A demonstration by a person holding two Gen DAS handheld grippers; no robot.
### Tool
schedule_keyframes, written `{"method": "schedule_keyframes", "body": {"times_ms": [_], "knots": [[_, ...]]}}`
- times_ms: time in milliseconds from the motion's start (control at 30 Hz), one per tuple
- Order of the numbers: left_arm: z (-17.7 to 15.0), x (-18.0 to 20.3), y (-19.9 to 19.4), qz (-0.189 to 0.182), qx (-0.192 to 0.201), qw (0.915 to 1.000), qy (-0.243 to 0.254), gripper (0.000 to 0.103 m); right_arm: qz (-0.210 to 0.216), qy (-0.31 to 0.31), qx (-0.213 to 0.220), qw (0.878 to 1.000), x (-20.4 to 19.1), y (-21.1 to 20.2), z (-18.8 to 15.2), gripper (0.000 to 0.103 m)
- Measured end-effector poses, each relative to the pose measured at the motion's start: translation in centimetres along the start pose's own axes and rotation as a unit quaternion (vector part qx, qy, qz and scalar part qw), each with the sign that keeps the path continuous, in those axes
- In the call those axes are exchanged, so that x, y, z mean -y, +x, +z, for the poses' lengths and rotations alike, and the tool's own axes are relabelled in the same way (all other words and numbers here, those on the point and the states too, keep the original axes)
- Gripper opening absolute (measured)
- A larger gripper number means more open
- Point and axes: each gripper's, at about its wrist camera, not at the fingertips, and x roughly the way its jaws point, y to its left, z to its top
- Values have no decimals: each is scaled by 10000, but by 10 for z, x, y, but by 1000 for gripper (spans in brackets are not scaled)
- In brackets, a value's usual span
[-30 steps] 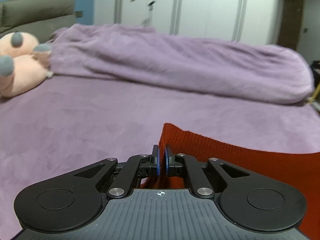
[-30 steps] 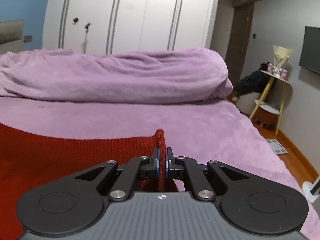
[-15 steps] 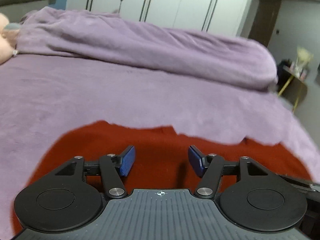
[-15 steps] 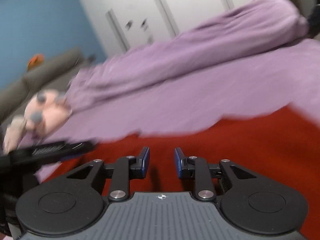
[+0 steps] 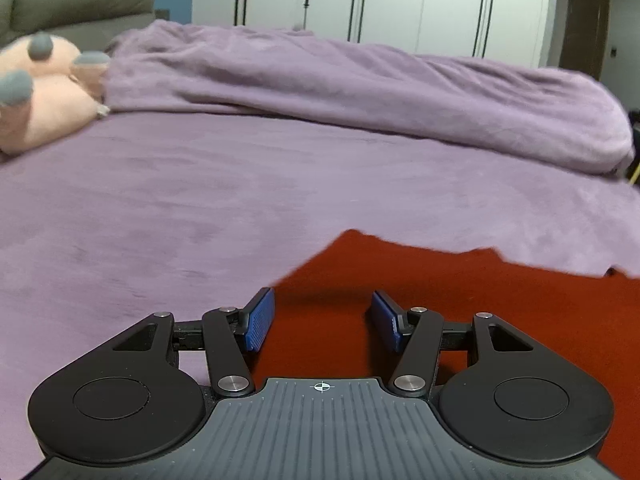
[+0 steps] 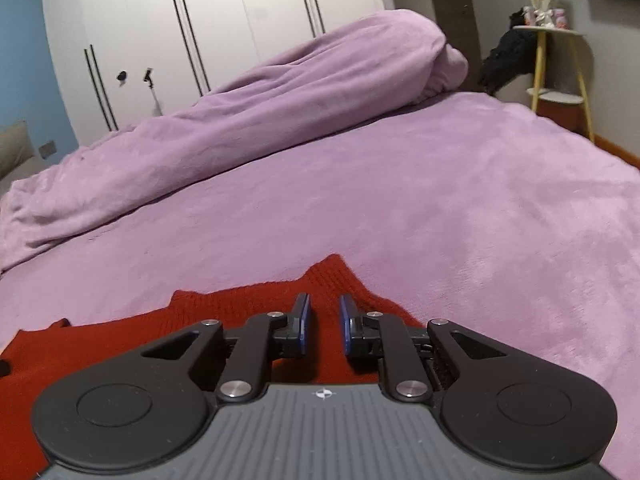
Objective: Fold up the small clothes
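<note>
Now both grippers hover with fingers spread and empty over a red knit garment (image 5: 500, 312) lying flat on the purple bed (image 5: 200, 208). Left gripper (image 5: 323, 318) gapes wide; right gripper (image 6: 324, 322) parts narrowly. Beyond lie a bunched purple duvet (image 5: 360, 80), a pink plush toy (image 5: 44, 96), and white wardrobes (image 6: 208, 28).

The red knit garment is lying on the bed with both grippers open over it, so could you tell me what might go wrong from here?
1. The left gripper sits at the red knit garment's left edge; closing there may also pinch the plush purple bed cover.
2. The right gripper is only narrowly open, so it may catch a single layer, or snag the loose knit.
3. The far edge looks wavy; folding now may set in creases.
</note>
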Motion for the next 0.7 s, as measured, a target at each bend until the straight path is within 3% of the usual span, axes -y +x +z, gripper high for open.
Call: {"method": "schedule_keyframes", "body": {"times_ms": [67, 133, 233, 333, 467, 567, 633, 700], "knots": [[0, -13, -5, 525, -100, 9985, 102, 73, -280, -279, 52, 9992, -12, -14, -2, 16], [-5, -32, -22, 549, -321, 9977, -218, 68, -382, -425, 159, 9982, -18, -37, -7, 32], [-23, -57, -58, 31, -463, 9956, -818, 69, 219, -287, 243, 9991, -15, -83, -19, 42], [-48, -71, -82, -473, -711, 9901, -1113, 69, 465, -138, 242, 9985, -5, -134, -45, 56], [-63, -78, -96, -996, -1032, 9768, -1587, 64, 212, 36, 41, 9998, 16, -163, -65, 58], [-61, -79, -101, -1355, -1031, 9655, -1970, 64, 15, 629, -135, 9979, 35, -171, -70, 58], [-58, -75, -96, -1362, -1127, 9644, -1968, 64, 214, 1095, -411, 9929, 47, -167, -74, 56], [-58, -75, -85, -1340, -1338, 9578, -2161, 59, 488, 1543, -596, 9850, 56, -161, -78, 53]]}}
